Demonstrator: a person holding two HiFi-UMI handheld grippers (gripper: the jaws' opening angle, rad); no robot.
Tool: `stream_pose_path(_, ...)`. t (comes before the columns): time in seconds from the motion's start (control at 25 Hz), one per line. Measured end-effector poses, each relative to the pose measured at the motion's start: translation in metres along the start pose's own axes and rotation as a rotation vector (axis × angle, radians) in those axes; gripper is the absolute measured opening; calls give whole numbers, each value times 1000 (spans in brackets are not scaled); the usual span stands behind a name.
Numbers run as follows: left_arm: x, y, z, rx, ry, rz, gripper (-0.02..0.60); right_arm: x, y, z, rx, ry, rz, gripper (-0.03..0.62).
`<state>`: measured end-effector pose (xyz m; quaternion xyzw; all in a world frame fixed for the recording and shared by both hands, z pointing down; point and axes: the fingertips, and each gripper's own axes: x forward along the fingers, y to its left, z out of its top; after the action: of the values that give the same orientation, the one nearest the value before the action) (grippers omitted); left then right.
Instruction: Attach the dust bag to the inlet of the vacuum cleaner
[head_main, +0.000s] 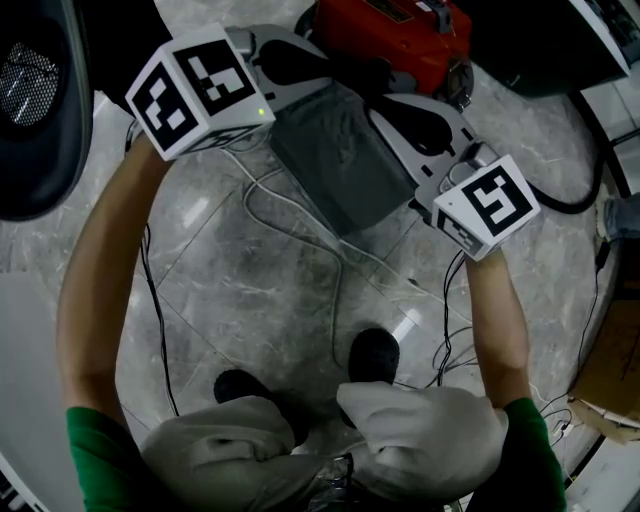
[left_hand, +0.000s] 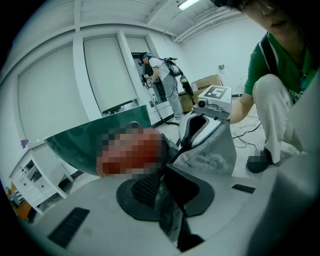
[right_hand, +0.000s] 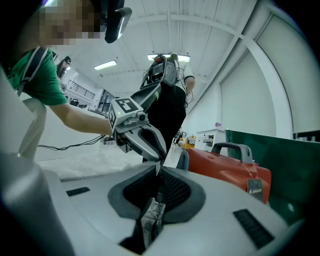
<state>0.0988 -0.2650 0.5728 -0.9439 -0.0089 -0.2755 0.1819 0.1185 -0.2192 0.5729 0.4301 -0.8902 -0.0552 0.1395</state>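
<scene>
Only illegible tag (right_hand: 254, 186) on vacuum (right_hand: 225, 170)

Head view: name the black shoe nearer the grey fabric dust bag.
The right black shoe, further forward toward the grey fabric dust bag; the left black shoe sits back.

Grey marbled floor (head_main: 230, 290) was crossed by loose cables (head_main: 336, 310), white walls (left_hand: 225, 45) were lit by ceiling strip lights (right_hand: 105, 65)
</scene>
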Motion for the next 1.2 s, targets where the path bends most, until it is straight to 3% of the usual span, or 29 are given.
stream_pose_path(0.52, 21, 8, 3, 19, -9, -5, 36, -6, -13, -9, 52, -35, 5, 43)
stream_pose_path(0.72, 16, 6, 1, -16, -55, 24, 37, -4, -11, -10, 76, -50, 4, 43)
stream_pose_path(0.92, 12, 4, 4, -11, -84, 74, 37, -9, -10, -10, 59, -53, -40, 43)
stream_pose_path(1.2, -6, -5, 1, -17, -101, 78, 37, -27, -11, -11, 98, -45, -79, 44)
